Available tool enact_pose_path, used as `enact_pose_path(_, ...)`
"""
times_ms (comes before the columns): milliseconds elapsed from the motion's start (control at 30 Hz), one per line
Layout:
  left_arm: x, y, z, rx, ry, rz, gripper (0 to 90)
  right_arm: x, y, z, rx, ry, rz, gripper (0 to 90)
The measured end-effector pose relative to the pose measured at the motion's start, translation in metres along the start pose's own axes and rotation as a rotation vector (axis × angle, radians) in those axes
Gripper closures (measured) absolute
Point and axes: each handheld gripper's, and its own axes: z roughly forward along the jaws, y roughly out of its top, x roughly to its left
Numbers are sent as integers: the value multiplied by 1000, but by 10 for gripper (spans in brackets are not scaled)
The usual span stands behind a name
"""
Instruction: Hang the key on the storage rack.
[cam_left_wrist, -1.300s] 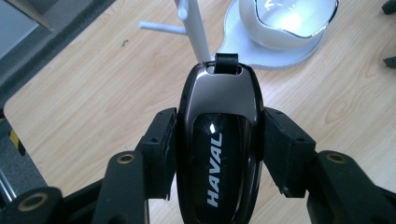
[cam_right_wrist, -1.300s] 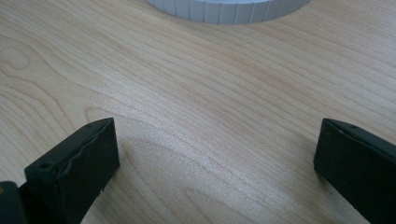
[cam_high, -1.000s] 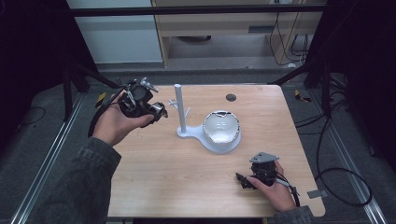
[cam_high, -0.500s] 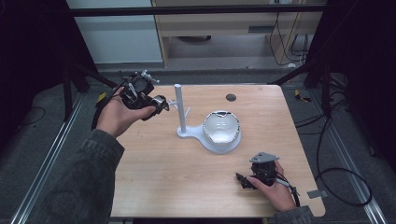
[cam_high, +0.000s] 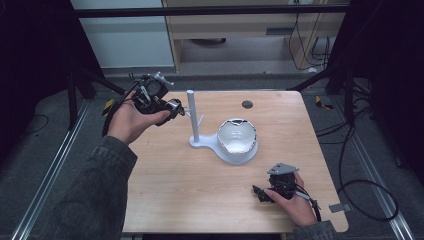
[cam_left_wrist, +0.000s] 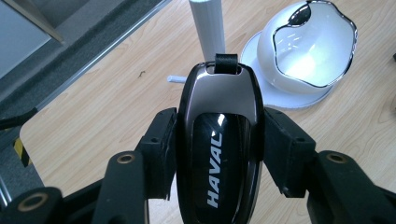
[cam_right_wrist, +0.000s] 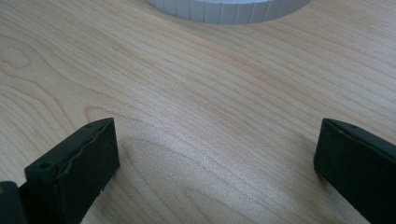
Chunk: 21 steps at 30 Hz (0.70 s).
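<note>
On the wooden table (cam_high: 200, 190): white stand (cam_high: 210, 145) with post and bowl (cam_high: 237, 137), two handheld grippers.
Left gripper (cam_left_wrist: 217, 144) is raised at the table's left edge, jaws clamped on a black-and-silver HAVAL car key fob (cam_left_wrist: 218, 140), strap loop end pointing at the post (cam_left_wrist: 208, 28). Right gripper (cam_right_wrist: 215, 163) rests low near the front right, jaws wide apart over bare wood.

Light wood-grain table (cam_high: 200, 200), rectangular, with a small dark round inset (cam_high: 247, 104) near its far edge. On it stands a white stand (cam_high: 200, 142): upright post (cam_high: 192, 115) with short side pegs, joined to a round base carrying a white, chrome-rimmed bowl (cam_high: 238, 137). Right gripper (cam_high: 260, 192) rests on the near right part of the tabletop.
</note>
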Motion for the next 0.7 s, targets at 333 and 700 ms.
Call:
enact_pose_path(333, 3, 1, 8, -1, 17, -13, 486, 0, 0, 0, 1, -1, 0, 4)
enact_pose_path(700, 1, 5, 9, -9, 12, -11, 486, 0, 0, 0, 1, 0, 0, 4)
